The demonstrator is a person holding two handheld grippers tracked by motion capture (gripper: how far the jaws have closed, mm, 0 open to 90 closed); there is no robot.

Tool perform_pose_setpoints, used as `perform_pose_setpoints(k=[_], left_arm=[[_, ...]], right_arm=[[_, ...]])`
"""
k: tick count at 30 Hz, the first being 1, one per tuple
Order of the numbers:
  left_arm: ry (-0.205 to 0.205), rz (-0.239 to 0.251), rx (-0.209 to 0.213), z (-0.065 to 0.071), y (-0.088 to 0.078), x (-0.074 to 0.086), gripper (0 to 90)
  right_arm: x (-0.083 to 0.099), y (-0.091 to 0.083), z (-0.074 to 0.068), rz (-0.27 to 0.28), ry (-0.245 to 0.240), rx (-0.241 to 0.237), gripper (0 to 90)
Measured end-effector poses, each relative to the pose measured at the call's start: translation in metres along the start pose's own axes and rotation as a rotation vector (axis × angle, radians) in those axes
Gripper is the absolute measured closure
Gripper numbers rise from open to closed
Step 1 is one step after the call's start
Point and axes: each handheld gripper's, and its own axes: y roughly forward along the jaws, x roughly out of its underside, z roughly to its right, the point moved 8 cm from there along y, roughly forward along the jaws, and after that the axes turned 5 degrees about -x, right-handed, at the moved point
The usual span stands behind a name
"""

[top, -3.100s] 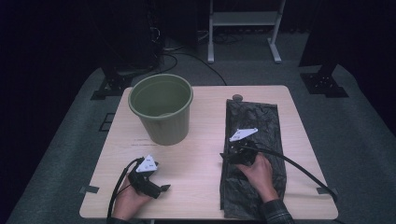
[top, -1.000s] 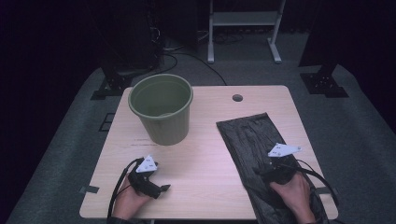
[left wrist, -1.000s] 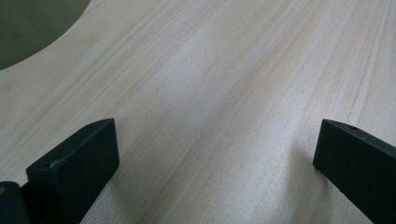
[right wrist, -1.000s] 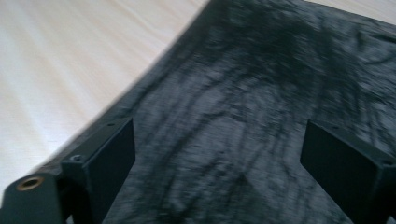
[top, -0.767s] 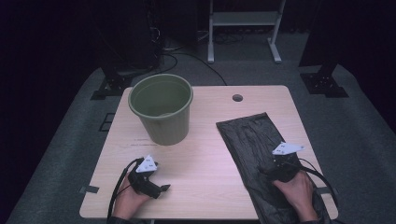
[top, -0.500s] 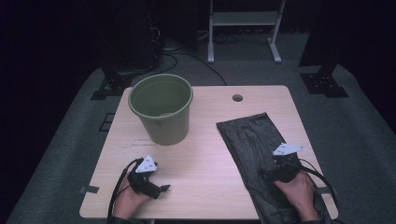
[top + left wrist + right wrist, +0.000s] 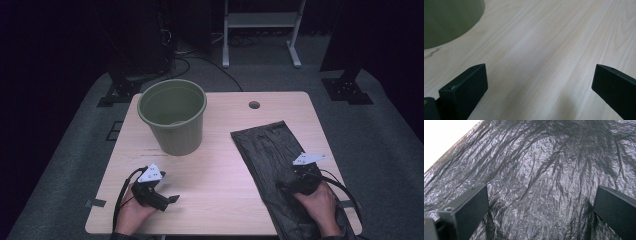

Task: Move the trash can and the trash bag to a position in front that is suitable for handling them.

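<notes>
Black bin bag (image 7: 272, 165) lies flat, crinkled, lower right of high view, near end hanging over table (image 7: 225, 150) front edge. My R gripper (image 7: 286, 186) sits on it, jaws just opened wide, bag under them, not pinched. L gripper (image 7: 172, 199) lower left on bare wood, jaws wide, empty. Green bucket (image 7: 173, 120) upright, upper left.

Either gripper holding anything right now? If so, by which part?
Nothing is held. The right gripper has its jaws open above the black plastic bag, gripping none of it. The left gripper is open over bare table.
</notes>
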Motion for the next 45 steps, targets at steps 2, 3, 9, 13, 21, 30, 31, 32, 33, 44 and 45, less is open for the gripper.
perform_pose_setpoints(k=[2,3,9,13,21,30,31,32,33,44,45], left_arm=[[-0.013,0.016,0.005,0.0,-0.006,-0.004,0.0],[-0.022,0.026,0.011,0.0,-0.011,-0.008,0.0],[-0.024,0.033,0.008,-0.001,-0.022,-0.02,0.0],[-0.032,0.041,0.021,-0.003,-0.031,-0.029,0.0],[-0.042,0.061,0.024,-0.011,-0.05,-0.044,0.0],[-0.055,0.071,0.023,-0.021,-0.065,-0.064,0.0],[-0.055,0.072,0.022,-0.023,-0.067,-0.066,0.0],[-0.055,0.072,0.022,-0.023,-0.067,-0.066,0.0],[-0.06,0.068,0.015,-0.026,-0.069,-0.07,0.0],[-0.077,0.084,-0.005,-0.048,-0.079,-0.093,0.0],[-0.079,0.09,0.0,-0.049,-0.08,-0.096,0.0]], right_arm=[[0.0,0.0,0.0,0.0,0.0,0.0,0.0],[0.0,0.0,0.0,0.0,0.0,0.0,0.0],[0.0,0.0,0.0,0.0,0.0,0.0,0.0],[0.0,0.0,0.0,0.0,0.0,0.0,0.0],[0.0,0.0,0.0,0.0,0.0,0.0,0.0],[0.0,0.0,0.0,0.001,-0.001,-0.001,0.0],[0.0,0.0,0.0,0.001,0.0,-0.001,0.0],[0.0,0.0,0.0,0.001,0.0,-0.001,0.0],[0.0,0.0,0.0,0.001,0.0,-0.001,0.0],[0.0,0.0,0.0,0.001,0.0,0.0,0.0],[0.0,0.0,0.0,0.001,0.0,0.0,0.0]])
